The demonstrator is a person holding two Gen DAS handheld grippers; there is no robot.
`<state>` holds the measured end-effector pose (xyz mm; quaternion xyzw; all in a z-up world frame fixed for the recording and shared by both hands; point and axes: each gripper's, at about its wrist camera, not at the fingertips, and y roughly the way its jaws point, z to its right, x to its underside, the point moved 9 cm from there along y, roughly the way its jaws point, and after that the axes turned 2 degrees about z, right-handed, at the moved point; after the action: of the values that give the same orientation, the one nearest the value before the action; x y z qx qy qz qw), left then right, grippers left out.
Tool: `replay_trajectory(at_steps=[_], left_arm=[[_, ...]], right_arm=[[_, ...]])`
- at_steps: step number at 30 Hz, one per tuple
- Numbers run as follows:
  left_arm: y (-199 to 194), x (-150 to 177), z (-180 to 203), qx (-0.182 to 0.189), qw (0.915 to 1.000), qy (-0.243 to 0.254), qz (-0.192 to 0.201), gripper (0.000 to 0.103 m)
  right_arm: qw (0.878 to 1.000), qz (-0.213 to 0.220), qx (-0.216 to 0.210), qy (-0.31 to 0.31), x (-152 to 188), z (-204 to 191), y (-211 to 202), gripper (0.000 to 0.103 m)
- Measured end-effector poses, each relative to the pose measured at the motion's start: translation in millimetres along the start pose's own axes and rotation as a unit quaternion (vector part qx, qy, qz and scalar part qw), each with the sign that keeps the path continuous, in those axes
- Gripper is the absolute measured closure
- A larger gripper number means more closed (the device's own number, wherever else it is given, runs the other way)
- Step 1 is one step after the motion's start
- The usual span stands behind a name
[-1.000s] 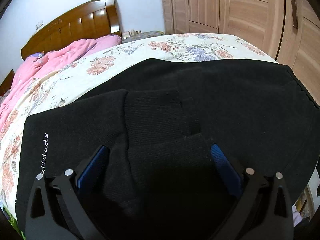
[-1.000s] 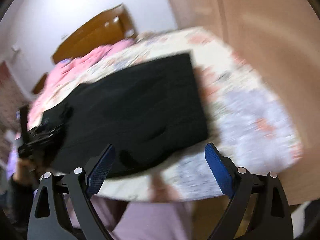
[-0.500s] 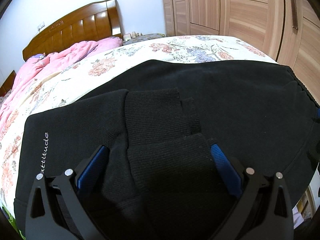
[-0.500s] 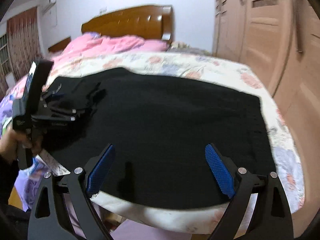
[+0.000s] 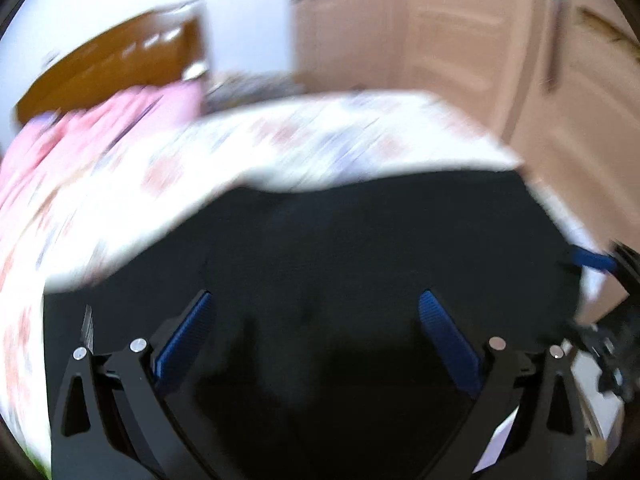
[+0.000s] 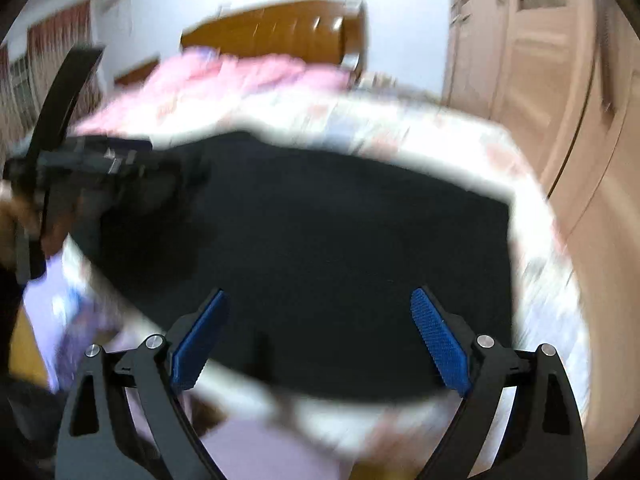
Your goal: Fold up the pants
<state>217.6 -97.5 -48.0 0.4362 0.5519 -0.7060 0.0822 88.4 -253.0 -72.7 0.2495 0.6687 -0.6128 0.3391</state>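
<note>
Standing spread wide over black cloth, the left gripper (image 5: 312,320), blue pads (image 5: 444,336) well apart, dark fabric bunched in the space between them; whether the pads press on that fabric cannot be told through the blur. Spread wide too, the right gripper (image 6: 320,328), nothing gripped between its blue fingers (image 6: 438,336), poised above the near edge of the pants (image 6: 340,240). Lying flat across the foot of the bed, the black pants (image 5: 360,248), spread over a floral bedsheet (image 6: 440,128), one end gathered under the left gripper (image 6: 92,164) at the left side of the right wrist view, a hand (image 6: 16,216) on its handle. Beyond, a pink quilt (image 6: 224,80) heaped toward a brown wooden headboard (image 6: 280,28); to the right, pale wooden wardrobe doors (image 5: 460,40). Both views smeared by motion.
</note>
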Motion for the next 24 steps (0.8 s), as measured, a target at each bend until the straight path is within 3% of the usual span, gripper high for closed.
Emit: replay_trajectory(at_steps=[2, 4, 5, 8, 10, 16, 17, 19, 20, 22, 23, 24], left_arm=[[29, -35, 16, 0.03, 0.9994, 0.014, -0.014, 0.002], [79, -53, 18, 0.044, 0.9974, 0.009, -0.056, 0.002], [98, -57, 14, 0.04, 0.9968, 0.004, -0.069, 0.003], [144, -50, 8, 0.025, 0.9932, 0.015, -0.113, 0.002], [158, -43, 3, 0.03, 0.9933, 0.016, -0.111, 0.001], [154, -43, -3, 0.039, 0.9957, -0.001, -0.084, 0.001], [154, -44, -4, 0.043, 0.9958, -0.008, -0.081, 0.001], [154, -46, -4, 0.049, 0.9956, -0.016, -0.078, 0.001], [154, -47, -4, 0.05, 0.9956, -0.017, -0.077, 0.001], [155, -47, -3, 0.048, 0.9957, -0.015, -0.078, 0.001], [155, -47, -2, 0.046, 0.9958, -0.014, -0.078, 0.001], [155, -47, -2, 0.047, 0.9957, -0.014, -0.078, 0.001]], right_arm=[[1.0, 0.01, 0.024, -0.002, -34, 23, 18, 0.013], [0.999, -0.049, 0.021, 0.009, -58, 44, 68, 0.013], [0.998, -0.063, 0.024, 0.01, -62, 50, 81, 0.013], [0.992, -0.12, -0.04, -0.001, -65, 47, 130, 0.013], [0.988, -0.146, -0.035, -0.022, -55, 51, 145, 0.013], [0.991, -0.129, -0.034, 0.028, -53, 66, 149, 0.015], [0.992, -0.124, -0.019, 0.026, -56, 69, 148, 0.014], [0.994, -0.092, 0.066, -0.002, -66, 72, 133, 0.013], [0.995, -0.081, 0.063, -0.013, -72, 66, 135, 0.013], [0.996, -0.078, -0.016, -0.041, -71, 34, 132, 0.013], [0.992, -0.099, -0.051, -0.059, -63, 18, 135, 0.013], [0.986, -0.126, -0.06, -0.094, -52, 4, 142, 0.012]])
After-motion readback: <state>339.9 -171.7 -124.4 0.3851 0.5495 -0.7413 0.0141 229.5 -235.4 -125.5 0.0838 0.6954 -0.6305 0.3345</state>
